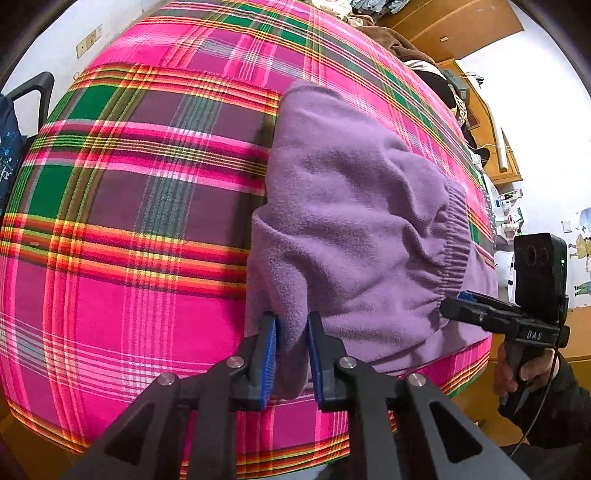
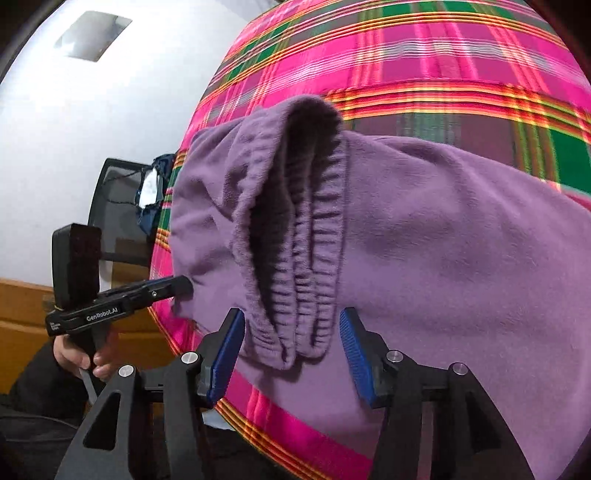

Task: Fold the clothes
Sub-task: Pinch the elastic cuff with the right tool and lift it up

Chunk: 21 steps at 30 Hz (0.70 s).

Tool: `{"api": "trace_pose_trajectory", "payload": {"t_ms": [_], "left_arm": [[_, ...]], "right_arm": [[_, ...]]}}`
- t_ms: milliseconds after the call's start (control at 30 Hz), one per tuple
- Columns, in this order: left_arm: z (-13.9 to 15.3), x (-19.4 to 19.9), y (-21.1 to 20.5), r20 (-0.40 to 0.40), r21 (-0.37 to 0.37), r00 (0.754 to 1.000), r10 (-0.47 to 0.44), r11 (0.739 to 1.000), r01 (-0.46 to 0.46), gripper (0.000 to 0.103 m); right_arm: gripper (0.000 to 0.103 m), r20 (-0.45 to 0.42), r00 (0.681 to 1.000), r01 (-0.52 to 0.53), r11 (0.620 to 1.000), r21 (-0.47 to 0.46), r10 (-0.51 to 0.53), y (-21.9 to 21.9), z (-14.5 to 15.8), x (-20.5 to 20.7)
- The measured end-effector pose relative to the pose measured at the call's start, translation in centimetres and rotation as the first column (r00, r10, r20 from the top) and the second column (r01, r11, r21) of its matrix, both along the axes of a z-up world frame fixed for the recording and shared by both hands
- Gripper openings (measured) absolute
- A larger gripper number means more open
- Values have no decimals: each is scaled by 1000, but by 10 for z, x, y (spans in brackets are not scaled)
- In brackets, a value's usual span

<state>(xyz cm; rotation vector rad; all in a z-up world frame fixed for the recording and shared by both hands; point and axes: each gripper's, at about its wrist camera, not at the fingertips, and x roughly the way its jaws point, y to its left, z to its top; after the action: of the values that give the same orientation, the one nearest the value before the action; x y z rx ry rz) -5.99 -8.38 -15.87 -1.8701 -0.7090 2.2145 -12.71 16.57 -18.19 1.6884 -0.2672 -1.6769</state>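
Blue ribbed pads (image 1: pixel 267 354) of the left tool (image 1: pixel 291 321) fill the bottom of our left wrist view, and a fold of the purple fleece garment (image 1: pixel 351 206) runs down between them. The fleece fills the narrow gap and touches both pads, so we read this tool as clamped on that fold at the garment's near left edge. In our right wrist view the right tool (image 2: pixel 291 317) has its pads standing wide apart on either side of the end of the elastic waistband (image 2: pixel 314 240). The gathered band lies between them without being pressed, and its opening gapes dark towards the camera. The garment is bunched and creased rather than flat. It lies at the near edge of a bed under a bright plaid cover (image 1: pixel 129 184) of pink, green, maroon and orange stripes, and its lower hem hangs slightly over that edge. The two tools sit near each other along the same near side of the garment, the left at the plain corner and the right at the waistband. Behind each we see the person's hand on the grip, the right hand (image 1: pixel 508 373) and the left hand (image 2: pixel 79 360), both in dark sleeves. Farther out stand a black chair (image 2: pixel 118 206) against the white wall (image 2: pixel 55 110) and wooden furniture (image 1: pixel 461 22) beyond the bed.
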Motion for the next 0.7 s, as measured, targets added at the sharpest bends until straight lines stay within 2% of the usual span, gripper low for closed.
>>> {"api": "trace_pose_trajectory", "payload": {"t_ms": [67,100,133,267,333,400,433,467,500,533,600,667,700], "left_arm": [[0,0,-3,12,6,1000,16,1000,-16,10],[2,0,-4,12,19,1000,21,1000,-21,9],[8,2,-7,-2,33,1000,22,999,-22,9],[38,14,-21,-92,87,996,11,996,-3,8],[37,18,-28,-94,85,996,-3,996,11,8],[18,18,-34,-36,63,999,2,998,0,8],[7,18,-37,-1,57,1000,10,998,-10,9],[2,17,-37,15,51,1000,15,999,-16,9],[1,17,-36,22,47,999,26,999,-27,10],[2,17,-35,17,49,999,31,998,-32,10],[6,18,-32,3,40,999,32,999,-32,12],[5,20,-29,10,28,1000,27,999,-27,18],[3,20,-28,24,25,999,25,999,-26,22]], "right_arm": [[41,-9,1000,-23,999,30,23,-7,-1,1],[28,8,1000,-23,999,30,23,-9,-1,4],[23,38,999,-12,1000,9,11,-6,-1,3],[20,129,991,56,988,-145,-37,13,10,12],[19,196,979,94,975,-199,-54,19,5,19],[21,257,965,83,990,-114,-51,16,-22,28],[10,263,962,95,991,-90,-69,19,-28,31],[12,266,960,108,992,-68,-86,22,-33,33],[19,251,963,118,991,-71,-96,24,-28,34],[30,234,967,125,989,-73,-105,25,-23,34],[42,145,984,113,992,-64,-103,27,-3,33],[43,63,991,122,991,-60,-118,27,15,27],[49,39,991,132,989,-69,-129,23,20,23]]}}
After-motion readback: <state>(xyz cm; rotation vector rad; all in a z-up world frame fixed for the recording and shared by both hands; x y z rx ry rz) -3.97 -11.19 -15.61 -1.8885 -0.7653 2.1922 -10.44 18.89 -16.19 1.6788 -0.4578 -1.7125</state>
